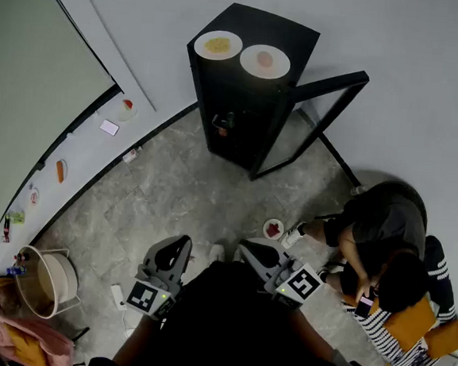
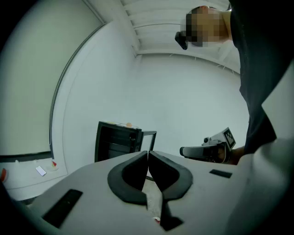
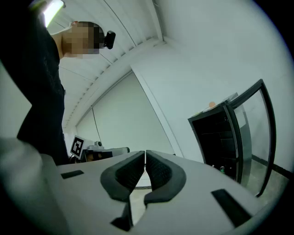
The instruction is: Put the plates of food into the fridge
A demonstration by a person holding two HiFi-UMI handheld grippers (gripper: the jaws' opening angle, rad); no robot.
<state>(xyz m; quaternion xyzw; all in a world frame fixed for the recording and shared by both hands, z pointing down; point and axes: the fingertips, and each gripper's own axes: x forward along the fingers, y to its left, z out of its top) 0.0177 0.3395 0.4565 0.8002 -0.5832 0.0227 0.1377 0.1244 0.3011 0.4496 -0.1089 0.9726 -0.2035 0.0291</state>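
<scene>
A black fridge [image 1: 244, 100] stands at the far wall with its glass door [image 1: 318, 118] swung open. On its top sit two white plates, one with yellow food [image 1: 218, 45] and one with pinkish food [image 1: 264, 61]. A third small plate with red food [image 1: 273, 229] lies on the floor. My left gripper [image 1: 182, 243] and right gripper [image 1: 246, 247] hover low near my body, well short of the fridge. Both are shut with nothing between the jaws. The left gripper view shows the fridge [image 2: 117, 140] beyond its shut tips [image 2: 148, 155]; the right gripper view shows the fridge [image 3: 220, 137] beside its shut tips [image 3: 145, 156].
A person [image 1: 383, 247] sits on the floor at the right, close to the floor plate. A white ledge [image 1: 80, 153] along the left wall carries more small plates of food and a card [image 1: 109, 127]. A round basket [image 1: 45, 282] stands at the lower left.
</scene>
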